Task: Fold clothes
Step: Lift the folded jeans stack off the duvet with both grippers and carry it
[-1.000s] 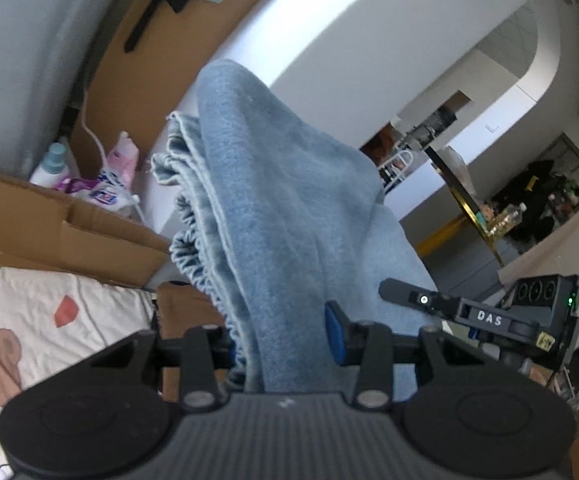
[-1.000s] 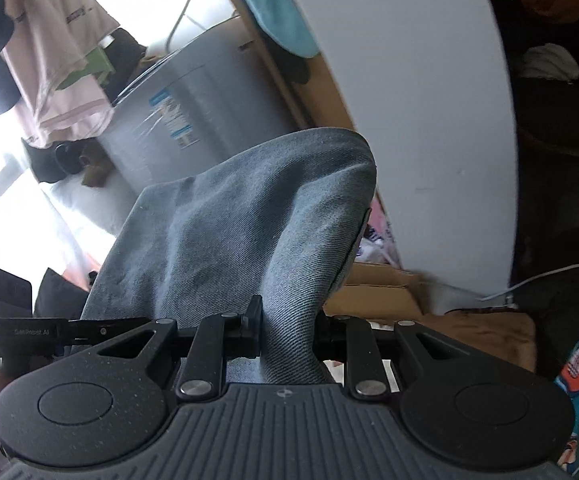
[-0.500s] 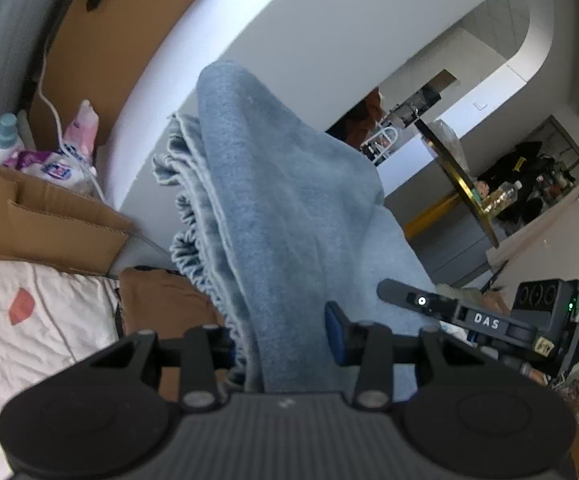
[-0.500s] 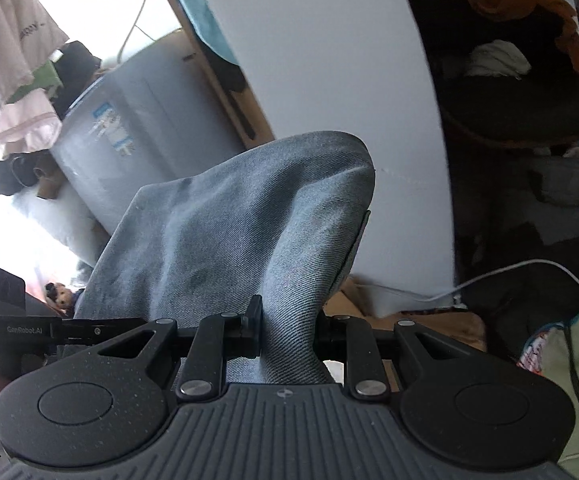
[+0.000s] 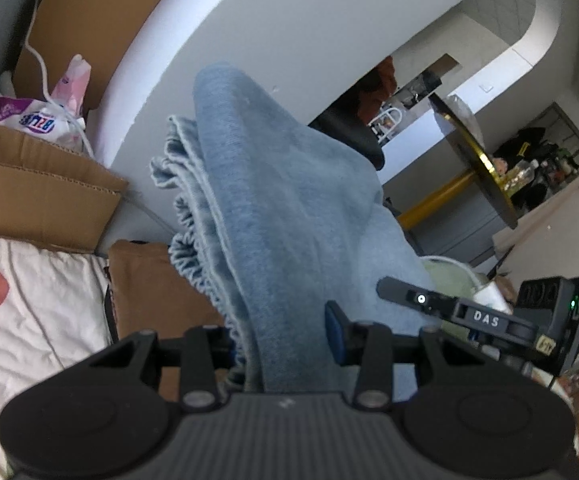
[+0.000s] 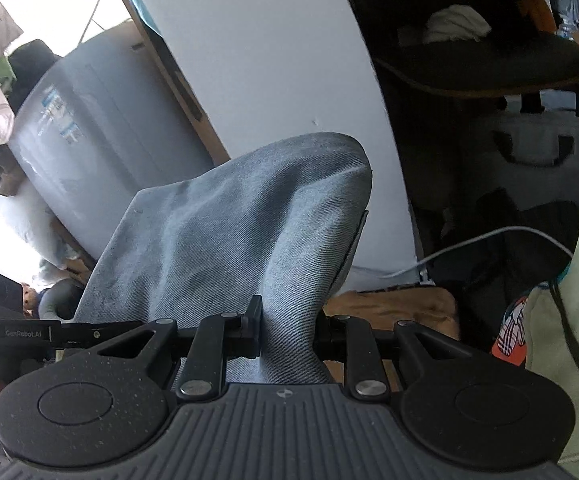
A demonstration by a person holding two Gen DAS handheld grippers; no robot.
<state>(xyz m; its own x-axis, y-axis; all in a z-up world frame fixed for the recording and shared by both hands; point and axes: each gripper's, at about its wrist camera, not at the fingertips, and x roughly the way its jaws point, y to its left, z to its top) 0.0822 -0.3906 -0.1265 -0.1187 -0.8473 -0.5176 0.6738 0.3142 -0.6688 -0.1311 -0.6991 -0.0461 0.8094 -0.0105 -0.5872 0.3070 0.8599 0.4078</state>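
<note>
While both tongs, left (image 5: 285, 344) and right (image 6: 289, 330), pinched the blue denim garment (image 5: 289, 216), its bulky gathered waistband risked slipping from the left grip.

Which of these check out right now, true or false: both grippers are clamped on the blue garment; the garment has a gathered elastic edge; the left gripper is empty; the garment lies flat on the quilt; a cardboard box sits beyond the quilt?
1. Both grippers are clamped on the blue garment. True: the left gripper and the right gripper each pinch a bunch of it.
2. It has a gathered elastic edge. True.
3. The left gripper is empty. False: cloth fills it.
4. The garment lies flat on the quilt. False: it hangs raised between the grippers.
5. A cardboard box sits beyond the quilt. True.
</note>
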